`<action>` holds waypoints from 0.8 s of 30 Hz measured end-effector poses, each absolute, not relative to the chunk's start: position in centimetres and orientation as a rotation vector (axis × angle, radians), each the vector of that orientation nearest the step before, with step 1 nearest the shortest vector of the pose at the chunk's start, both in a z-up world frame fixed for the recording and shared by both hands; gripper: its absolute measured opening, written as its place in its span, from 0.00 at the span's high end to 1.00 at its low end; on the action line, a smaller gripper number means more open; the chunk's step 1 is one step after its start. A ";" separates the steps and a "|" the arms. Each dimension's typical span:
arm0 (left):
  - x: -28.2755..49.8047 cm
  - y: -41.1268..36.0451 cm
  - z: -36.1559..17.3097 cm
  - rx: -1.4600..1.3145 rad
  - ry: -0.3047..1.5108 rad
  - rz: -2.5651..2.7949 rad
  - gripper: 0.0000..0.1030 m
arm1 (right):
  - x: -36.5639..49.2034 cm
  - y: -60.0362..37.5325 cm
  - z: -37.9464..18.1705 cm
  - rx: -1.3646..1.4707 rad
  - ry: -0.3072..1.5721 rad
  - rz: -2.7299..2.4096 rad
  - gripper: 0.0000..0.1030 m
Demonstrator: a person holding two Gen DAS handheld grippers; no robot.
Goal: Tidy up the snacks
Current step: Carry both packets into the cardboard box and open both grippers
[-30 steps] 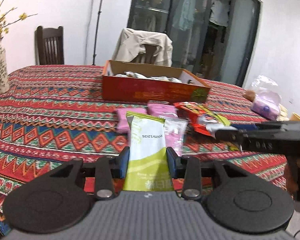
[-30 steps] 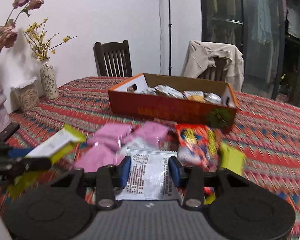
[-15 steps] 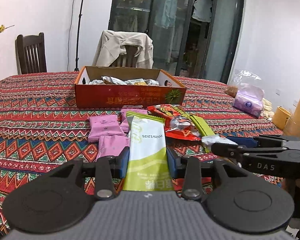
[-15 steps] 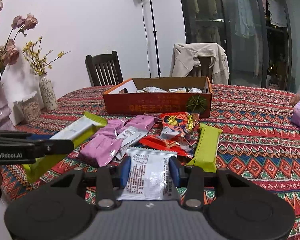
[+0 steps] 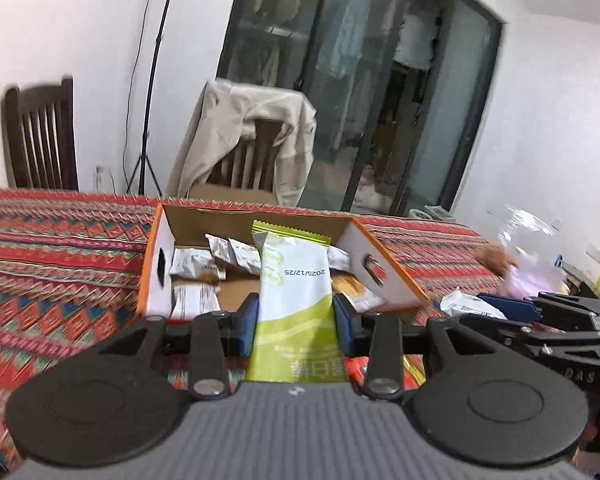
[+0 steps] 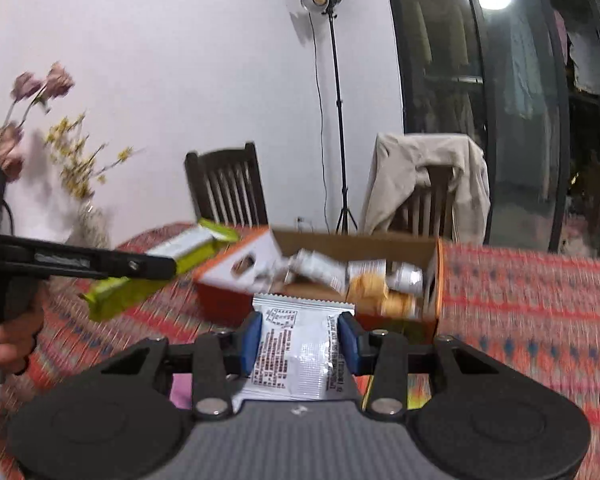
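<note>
Both grippers had travelled from the loose snack pile up to the orange box (image 5: 156,264) since a second before. Left wrist view: the left gripper (image 5: 296,316) pinched a green-and-white packet (image 5: 294,292), its top edge over the box's open interior (silver packets (image 5: 192,262) lay inside). Right wrist view: the right gripper (image 6: 300,338) clamped a white printed sachet (image 6: 300,344) just before the box's near wall, with the green packet left of the box

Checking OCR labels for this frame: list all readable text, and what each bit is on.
"2025/12/25", upside down, on the green-and-white snack packet in the left gripper.
"DAS", faint, on the right gripper body.
Green characters at that packet's near end: not legible.
Red print on the white packet in the right gripper: too small.
Box: nothing legible.
</note>
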State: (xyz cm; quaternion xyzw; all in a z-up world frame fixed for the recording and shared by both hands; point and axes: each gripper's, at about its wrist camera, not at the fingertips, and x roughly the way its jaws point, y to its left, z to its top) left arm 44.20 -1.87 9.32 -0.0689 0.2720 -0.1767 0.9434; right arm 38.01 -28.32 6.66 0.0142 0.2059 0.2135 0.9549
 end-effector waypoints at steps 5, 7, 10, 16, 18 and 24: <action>53.9 -2.4 6.8 -0.198 0.666 -0.286 0.62 | 49.6 -27.6 6.4 0.039 0.509 0.438 0.61; 56.5 -2.8 5.3 -0.187 0.692 -0.257 0.62 | 53.4 -27.0 5.3 0.033 0.560 0.428 0.61; 58.6 -3.3 3.3 -0.164 0.725 -0.246 0.62 | 57.8 -25.9 2.9 0.020 0.626 0.412 0.61; 60.0 -3.3 0.7 -0.170 0.776 -0.263 0.56 | 61.9 -24.9 -0.9 0.017 0.689 0.362 0.57; 59.7 -3.4 0.5 -0.153 0.772 -0.263 0.53 | 62.1 -24.9 -1.7 0.032 0.697 0.373 0.47; 57.8 -3.1 2.7 -0.129 0.734 -0.274 0.50 | 61.2 -25.5 -1.1 0.039 0.678 0.371 0.45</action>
